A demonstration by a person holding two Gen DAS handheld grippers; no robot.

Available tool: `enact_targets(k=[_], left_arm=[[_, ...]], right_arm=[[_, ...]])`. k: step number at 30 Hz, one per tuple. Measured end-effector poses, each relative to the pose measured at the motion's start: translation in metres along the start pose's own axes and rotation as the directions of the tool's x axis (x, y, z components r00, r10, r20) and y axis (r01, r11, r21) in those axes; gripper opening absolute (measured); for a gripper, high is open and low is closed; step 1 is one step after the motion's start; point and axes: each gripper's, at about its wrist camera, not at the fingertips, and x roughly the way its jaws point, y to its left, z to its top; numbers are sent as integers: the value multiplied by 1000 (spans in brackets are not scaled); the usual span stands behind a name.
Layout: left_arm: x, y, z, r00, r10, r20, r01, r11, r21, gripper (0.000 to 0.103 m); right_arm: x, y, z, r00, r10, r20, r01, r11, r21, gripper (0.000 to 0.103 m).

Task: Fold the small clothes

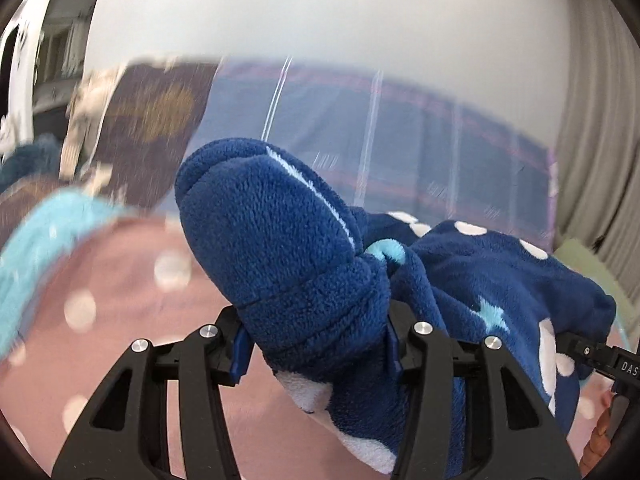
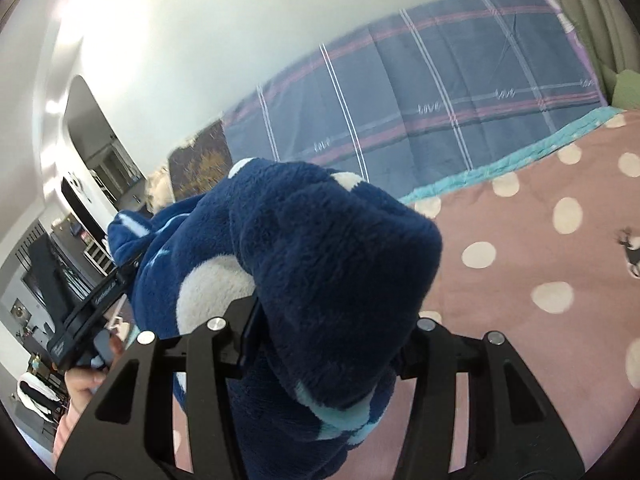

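Left wrist view shows a small navy fleece garment (image 1: 288, 248) with white dots and pale blue stars, pinched in the left claw (image 1: 316, 340). Both fingers press into a thick ribbed cuff of the fabric, and a rounded, mitten-like end stands up and away from the camera, tilted a little left. From that cuff the rest of the garment stretches off to the right, toward the right claw (image 1: 592, 354), which shows at the frame's edge touching the fabric.

Right wrist view shows the same garment (image 2: 332, 264) bunched between the right claw's (image 2: 324, 344) fingers, which are closed on a fat fold. Its long axis runs sideways between the two claws, hanging in the air above the bed. The left claw (image 2: 100, 300) appears at the far left, gripped by a hand (image 2: 80, 388).

Below lies a pink blanket (image 2: 520, 280) with white dots and a turquoise edge. Behind it lies a blue plaid cover (image 2: 440, 92), then a white wall (image 2: 200, 40).
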Motion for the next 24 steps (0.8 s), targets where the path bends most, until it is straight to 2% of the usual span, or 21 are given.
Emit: enact_targets(k=[1,2,3,4,5,6,7,8,9,10,13,15,17,20,22,24], left_arm=[[19,7,-14,998,18,-58,-18,1000,-1,55],[47,13,-35,988,54,-148,-53,999,13,59],[61,16,-48,976,103,-194,-96,994,43,61],[72,18,-65,966,177,-190,-158,981,108,62],[71,15,-79,971,223,-88,-204,962,183,65],[67,12,-84,970,240,-39,-226,949,221,66],[65,9,-85,967,253,-16,-241,937,254,66],[64,7,-83,965,262,-20,-248,932,264,66],[63,7,-79,965,261,-36,-242,931,275,66],[62,7,-77,965,260,-42,-237,927,291,66],[51,4,-73,961,277,-18,-251,896,365,77],[30,1,-78,963,271,5,-249,877,410,82],[7,-6,-91,969,245,25,-232,875,425,85],[-41,-7,-109,990,140,20,-136,907,399,89],[-68,-10,-120,996,85,17,-85,924,374,89],[-103,-12,-133,999,34,29,-42,937,346,95]], right_arm=[[25,-5,-2,999,-18,-34,18,1000,-1,53],[38,-7,-4,998,-34,-55,34,999,1,54],[65,-15,-12,992,-78,-102,79,997,9,56],[84,-24,-23,981,-125,-147,129,992,14,59],[99,-29,-34,966,-175,-187,180,984,9,65],[123,-37,-50,929,-281,-240,281,959,-37,69],[135,-39,-62,912,-340,-231,328,941,-87,70],[139,-37,-73,911,-380,-163,361,923,-135,72],[139,-35,-78,913,-385,-133,367,919,-142,73],[139,-35,-78,913,-385,-130,371,920,-123,74],[138,-44,-71,909,-382,-169,374,924,-79,83],[125,-45,-70,912,-371,-177,366,929,-59,84],[110,-42,-73,912,-374,-168,374,927,-35,84],[65,-31,-94,919,-371,-131,368,929,-49,86],[36,-18,-113,927,-359,-112,347,931,-114,88],[7,-6,-130,931,-355,-82,338,925,-172,89]])
